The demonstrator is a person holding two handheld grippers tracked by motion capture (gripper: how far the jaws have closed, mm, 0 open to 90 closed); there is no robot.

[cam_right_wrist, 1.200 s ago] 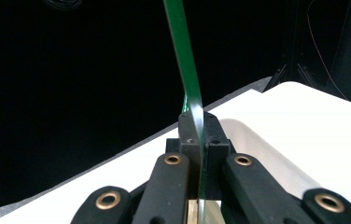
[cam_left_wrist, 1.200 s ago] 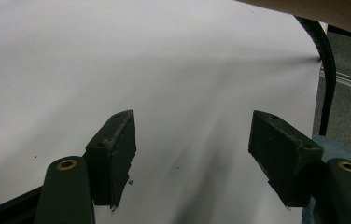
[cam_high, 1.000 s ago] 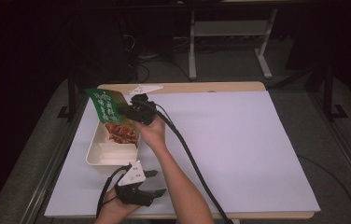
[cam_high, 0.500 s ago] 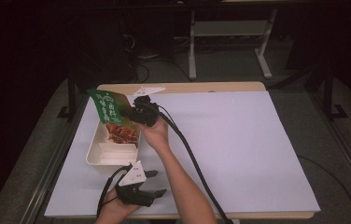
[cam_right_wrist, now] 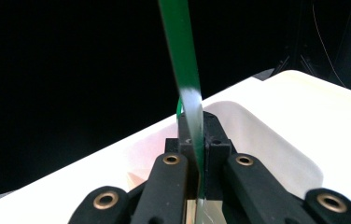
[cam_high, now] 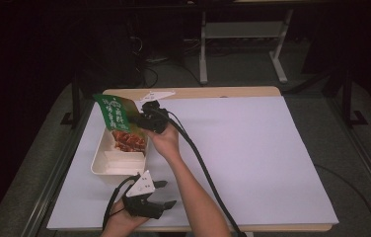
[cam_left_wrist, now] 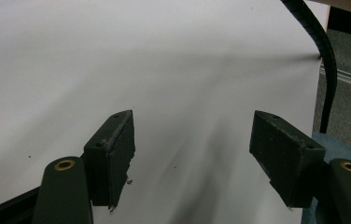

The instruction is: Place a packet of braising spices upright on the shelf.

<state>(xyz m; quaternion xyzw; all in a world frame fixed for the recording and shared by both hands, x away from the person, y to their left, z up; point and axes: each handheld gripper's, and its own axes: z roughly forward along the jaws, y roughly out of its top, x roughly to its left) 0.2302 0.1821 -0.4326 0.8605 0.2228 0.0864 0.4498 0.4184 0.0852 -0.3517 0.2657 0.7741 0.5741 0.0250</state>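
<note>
Green foil pouch (cam_high: pixel 116 114) hangs tilted over the far end of the white tray (cam_high: pixel 105 167), well above the table (cam_high: pixel 252 148); right gripper (cam_high: pixel 141 120) has its jaws clamped on one edge of it; in the right gripper view the pouch (cam_right_wrist: pixel 183 70) runs edge-on as a thin green strip squeezed between the closed pads; likely light, floppy, slick film, so it may slip or fold if gripped loosely; best hold is probably the flat sealed edge, clear of the opening; pouch shows white print on green, lower part over reddish-brown food (cam_high: pixel 128 140) in the tray's far compartment; whether pouch and food touch, cannot tell; near compartments look pale and bare; left gripper (cam_high: pixel 163 193) rests near the table's front edge, jaws wide apart with nothing between them; its pads (cam_left_wrist: pixel 113 154) face plain white sheet.
</note>
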